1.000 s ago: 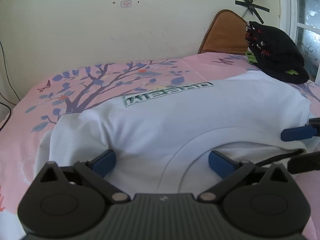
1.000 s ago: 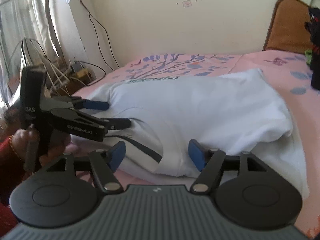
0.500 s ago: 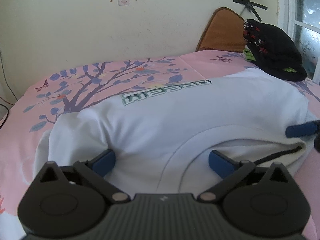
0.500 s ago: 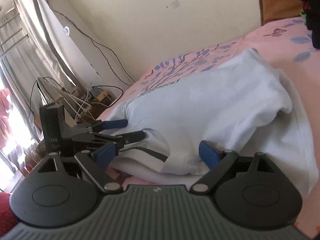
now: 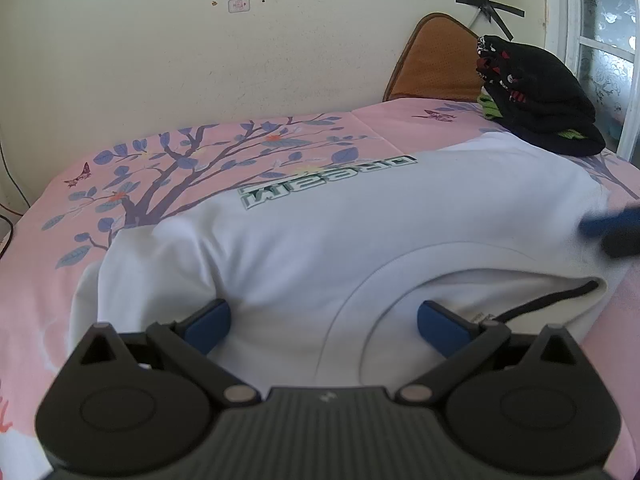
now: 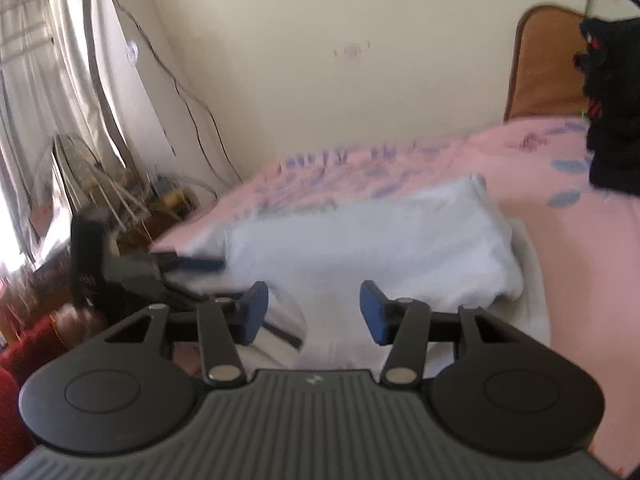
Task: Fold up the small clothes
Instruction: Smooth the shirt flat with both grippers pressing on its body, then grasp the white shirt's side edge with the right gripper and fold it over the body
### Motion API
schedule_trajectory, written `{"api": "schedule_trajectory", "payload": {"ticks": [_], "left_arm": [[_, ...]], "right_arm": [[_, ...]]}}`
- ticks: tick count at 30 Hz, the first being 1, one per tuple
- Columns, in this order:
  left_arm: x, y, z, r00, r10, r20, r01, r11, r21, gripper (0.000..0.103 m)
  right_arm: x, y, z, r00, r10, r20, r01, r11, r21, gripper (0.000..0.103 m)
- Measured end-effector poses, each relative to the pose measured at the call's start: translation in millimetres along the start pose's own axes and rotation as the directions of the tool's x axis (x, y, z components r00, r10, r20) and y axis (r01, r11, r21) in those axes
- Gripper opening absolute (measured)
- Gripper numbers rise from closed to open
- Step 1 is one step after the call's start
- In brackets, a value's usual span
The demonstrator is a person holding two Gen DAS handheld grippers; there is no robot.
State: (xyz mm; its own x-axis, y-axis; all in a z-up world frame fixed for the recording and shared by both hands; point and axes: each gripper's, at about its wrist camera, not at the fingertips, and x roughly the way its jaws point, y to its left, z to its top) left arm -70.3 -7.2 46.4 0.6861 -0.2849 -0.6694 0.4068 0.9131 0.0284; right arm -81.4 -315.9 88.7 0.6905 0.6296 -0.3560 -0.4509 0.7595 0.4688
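— Left wrist view: where does the white shirt [image 5: 360, 240] lie?
— Spread on the pink bedsheet [image 5: 60, 216], near a pile of black clothes [image 5: 536, 96] beyond its far corner.
— And the left gripper [image 5: 324, 320]?
— Fingers spread wide over the shirt's near edge, grasping nothing.
— The right gripper [image 6: 314, 312]?
— Blurred in its own view, likewise released, empty, low over the shirt's near edge.

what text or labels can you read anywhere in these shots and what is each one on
"DREAM", seen upside down in green outlined letters: printed on the white t-shirt lying on the pink bedsheet.
Small tag inside the shirt collar: print too small to read.
Small sticker on the wall: red marks, too small to read.
Lettering on the left gripper body, in the right wrist view: blurred, unreadable.
Small logo mark on each gripper housing: a symbol, not text.
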Motion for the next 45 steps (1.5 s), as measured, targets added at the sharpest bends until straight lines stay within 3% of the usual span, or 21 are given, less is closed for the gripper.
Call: {"api": "schedule_trajectory", "payload": {"ticks": [2,9,14,17,19,21,25,29,31,35,38,40,42,43,45], "left_arm": [[0,0,0,1.000,-0.001,0.000,0.001,1.000,0.001,0.103],[0,0,0,1.000,-0.004,0.001,0.004,1.000,0.000,0.103],[-1,1,0,1.000,-0.005,0.001,0.005,1.000,0.001,0.103],[-2,1,-1,1.000,-0.008,0.003,0.008,1.000,-0.003,0.103],[-3,3,-1,1.000,-0.017,0.008,0.018,1.000,-0.014,0.103],[-6,6,-1,0.999,-0.036,0.021,0.037,0.999,-0.039,0.103],[-20,17,-5,0.992,-0.068,0.107,0.078,0.993,-0.093,0.103],[-39,21,-11,0.971,-0.090,0.223,0.116,0.988,-0.103,0.101],[-42,22,-12,0.965,-0.092,0.246,0.121,0.987,-0.106,0.098],[-38,29,-8,0.969,-0.114,0.220,0.150,0.977,-0.152,0.089],[-26,40,-6,0.975,-0.148,0.167,0.183,0.959,-0.216,0.073],[-15,45,-3,0.983,-0.148,0.106,0.170,0.953,-0.251,0.064],[-13,41,-1,0.986,-0.132,0.102,0.152,0.962,-0.227,0.065],[-12,38,-1,0.988,-0.119,0.097,0.137,0.968,-0.210,0.065],[-12,31,-2,0.991,-0.095,0.090,0.110,0.978,-0.175,0.068]], "right_arm": [[13,-8,-12,0.995,-0.055,-0.077,0.055,0.998,0.008,0.048],[-8,-24,-16,0.998,-0.007,-0.064,0.014,0.995,0.101,0.050],[-44,-34,-4,0.997,0.023,0.067,-0.034,0.983,0.181,0.054],[-58,-52,2,0.991,-0.049,0.127,0.015,0.968,0.250,0.063],[-60,-66,2,0.988,-0.095,0.124,0.052,0.948,0.313,0.064],[-60,-81,-1,0.986,-0.117,0.116,0.065,0.923,0.379,0.072],[-56,-94,-8,0.986,-0.140,0.089,0.089,0.901,0.425,0.074],[-42,-99,-10,0.988,-0.146,0.049,0.113,0.902,0.418,0.074],[-34,-106,-8,0.988,-0.152,0.032,0.125,0.903,0.412,0.075],[-22,-115,1,0.992,-0.126,0.025,0.104,0.904,0.415,0.076],[-13,-113,6,0.996,-0.088,0.007,0.079,0.919,0.386,0.077],[-4,-112,7,0.998,-0.070,-0.006,0.067,0.924,0.377,0.068],[8,-109,6,0.998,-0.049,-0.046,0.063,0.920,0.387,0.030],[12,-107,5,0.997,-0.052,-0.055,0.069,0.920,0.386,0.022],[13,-103,7,0.998,-0.033,-0.055,0.053,0.912,0.407,0.017]]}}
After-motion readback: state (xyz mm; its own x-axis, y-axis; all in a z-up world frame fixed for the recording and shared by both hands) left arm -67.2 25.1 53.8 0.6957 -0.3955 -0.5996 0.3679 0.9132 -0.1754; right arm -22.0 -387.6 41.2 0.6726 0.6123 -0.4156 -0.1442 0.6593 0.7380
